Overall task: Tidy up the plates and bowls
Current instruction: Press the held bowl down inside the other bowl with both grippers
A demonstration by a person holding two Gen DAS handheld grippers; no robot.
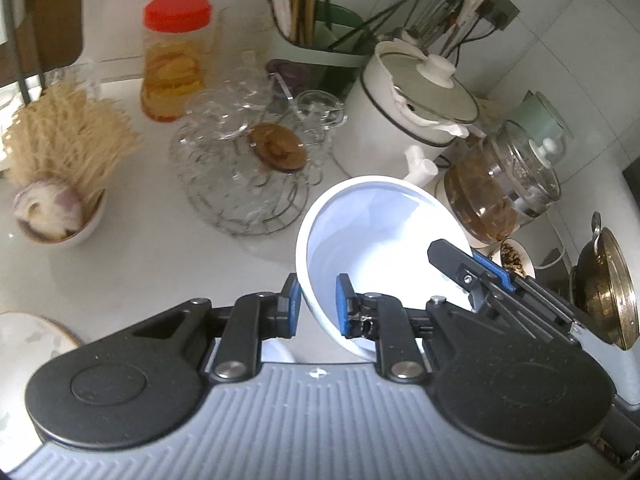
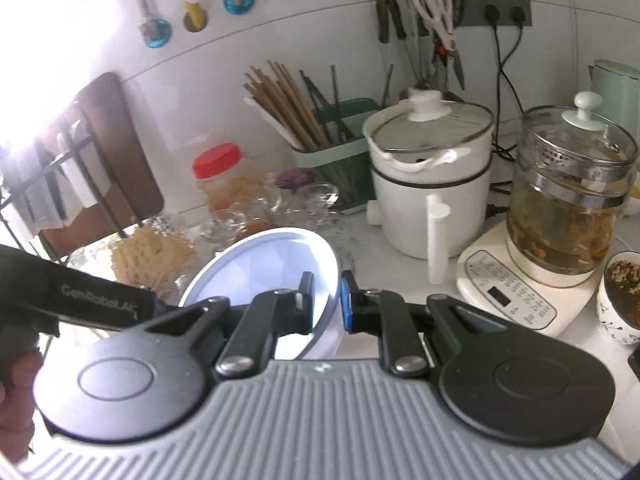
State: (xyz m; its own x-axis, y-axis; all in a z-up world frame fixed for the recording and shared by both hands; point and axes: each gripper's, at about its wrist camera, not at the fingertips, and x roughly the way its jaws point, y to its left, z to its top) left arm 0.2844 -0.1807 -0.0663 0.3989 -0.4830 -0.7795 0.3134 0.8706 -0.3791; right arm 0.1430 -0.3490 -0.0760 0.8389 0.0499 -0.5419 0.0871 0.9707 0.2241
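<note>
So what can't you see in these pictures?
- Bowl bottom: hidden in both views, left tongs and right tongs bodies cover it.
- What is under the bowl: hidden by the tong bodies in both views.
- Glassware: blurred in the left view, so single pieces can't be counted.
- Left part of the right view: washed out by glare.
- Plate: cut off by the left view's edge.

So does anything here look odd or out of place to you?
Mainly the white bowl: it hangs tipped on its side above the counter, its rim pinched by both the left gripper and the right gripper. Nothing looks spilled or broken.
</note>
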